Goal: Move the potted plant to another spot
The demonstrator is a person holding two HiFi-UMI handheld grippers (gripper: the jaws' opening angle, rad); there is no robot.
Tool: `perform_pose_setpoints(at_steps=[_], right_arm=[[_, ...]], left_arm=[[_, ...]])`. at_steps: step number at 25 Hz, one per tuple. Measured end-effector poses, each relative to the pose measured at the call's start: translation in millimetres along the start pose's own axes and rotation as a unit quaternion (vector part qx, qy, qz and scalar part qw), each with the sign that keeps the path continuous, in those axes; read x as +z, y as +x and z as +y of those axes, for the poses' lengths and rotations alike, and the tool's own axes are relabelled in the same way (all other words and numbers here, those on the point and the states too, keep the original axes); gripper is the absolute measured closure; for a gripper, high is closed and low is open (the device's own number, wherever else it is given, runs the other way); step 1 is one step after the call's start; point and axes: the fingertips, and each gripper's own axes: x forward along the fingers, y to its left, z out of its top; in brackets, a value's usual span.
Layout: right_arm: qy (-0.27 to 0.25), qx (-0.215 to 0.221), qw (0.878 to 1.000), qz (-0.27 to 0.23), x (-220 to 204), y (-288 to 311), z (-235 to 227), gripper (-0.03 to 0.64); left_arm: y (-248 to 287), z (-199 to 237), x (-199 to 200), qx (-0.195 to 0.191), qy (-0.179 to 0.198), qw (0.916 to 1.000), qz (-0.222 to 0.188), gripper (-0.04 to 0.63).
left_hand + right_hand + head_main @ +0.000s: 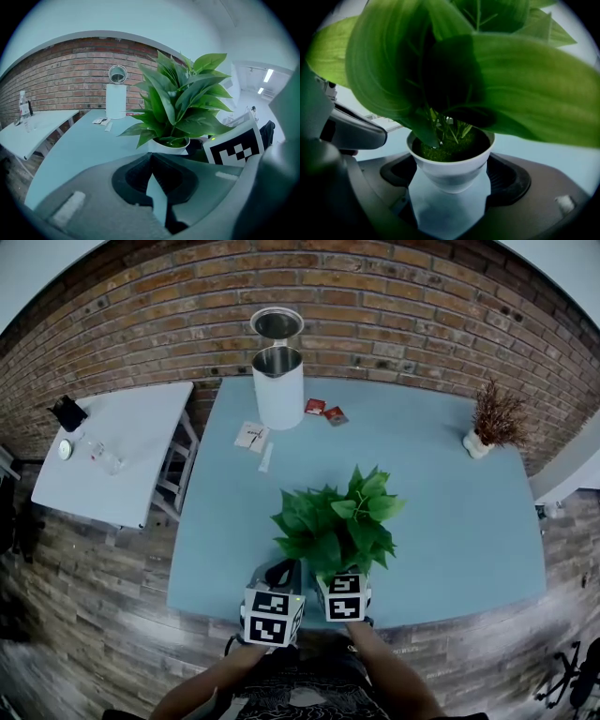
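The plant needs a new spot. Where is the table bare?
Bare: the wide right half of the table between plant and dried sprig, and the left strip nearer than the papers. Crowded: the far edge round the bin, papers and packets.

Leaves of potted plant [339, 521] green, pot [451, 171] white; table [450, 521] pale blue; wall [394, 306] red-brown brick; marker cubes [273, 616] black-and-white squares.

The potted plant [337, 521] stands upright near the 6 o'clock edge of the bench [450, 521]. Broad, glossy green leaves spread from a small round white pot [450, 171] filled with mossy green. The right gripper [449, 187] clasps the pot, fingers at its 3 and 9 o'clock.
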Motion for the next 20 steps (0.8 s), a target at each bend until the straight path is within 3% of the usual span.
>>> perform_pose_setpoints(at_steps=[20], right_arm=[[-0.010, 0.026, 1.000, 0.009, -14, -18, -38, 0.152]], left_arm=[[19, -44, 2, 0.021, -0.018, 0.9996, 0.001, 0.598]])
